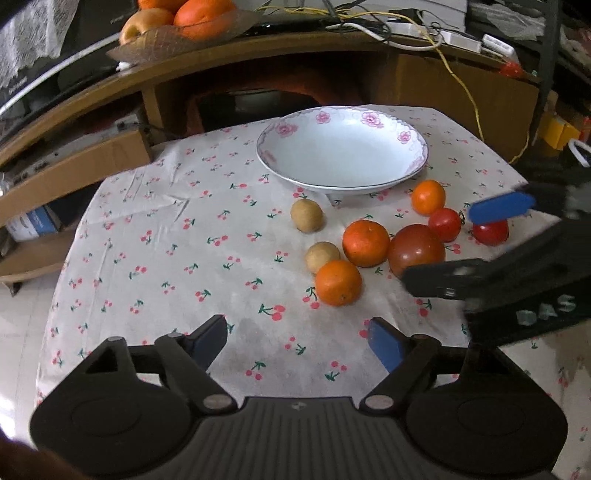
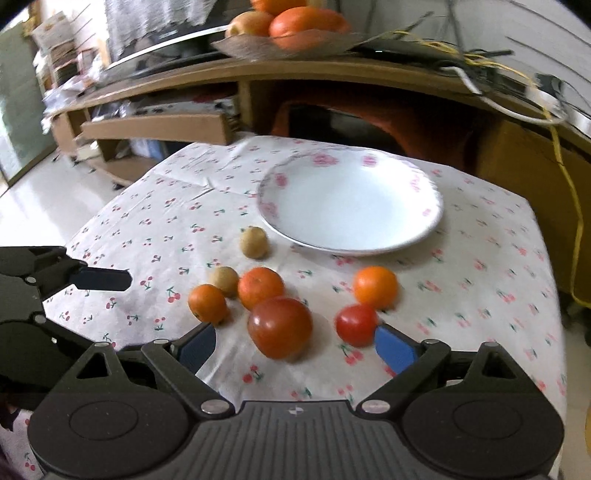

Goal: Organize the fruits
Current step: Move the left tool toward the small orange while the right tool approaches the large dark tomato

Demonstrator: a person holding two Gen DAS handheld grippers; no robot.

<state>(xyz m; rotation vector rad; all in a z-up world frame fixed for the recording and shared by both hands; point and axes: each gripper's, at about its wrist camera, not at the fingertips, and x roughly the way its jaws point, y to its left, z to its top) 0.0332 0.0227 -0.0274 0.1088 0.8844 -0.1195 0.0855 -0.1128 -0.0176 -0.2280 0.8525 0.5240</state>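
An empty white flowered plate (image 1: pixel 343 155) (image 2: pixel 351 203) stands at the back of the cherry-print table. In front of it lie three oranges (image 1: pixel 365 243) (image 2: pixel 260 288), two small brown fruits (image 1: pixel 306 215) (image 2: pixel 253 242), a large tomato (image 1: pixel 415 250) (image 2: pixel 280 328) and two small tomatoes (image 1: pixel 445 224) (image 2: pixel 356 324). My left gripper (image 1: pixel 299 341) is open and empty over bare cloth, short of the fruit. My right gripper (image 2: pixel 295 345) is open, its fingers either side of the large tomato and the small one. In the left wrist view its blue finger (image 1: pixel 502 208) sits above a small tomato (image 1: pixel 490 232).
A wooden desk (image 1: pixel 258 55) rises behind the table, with a fruit dish (image 1: pixel 177 33) and cables (image 1: pixel 406 29) on it. Cardboard boxes (image 1: pixel 74 166) stand at the left. The table's edges drop to the tiled floor at left and right.
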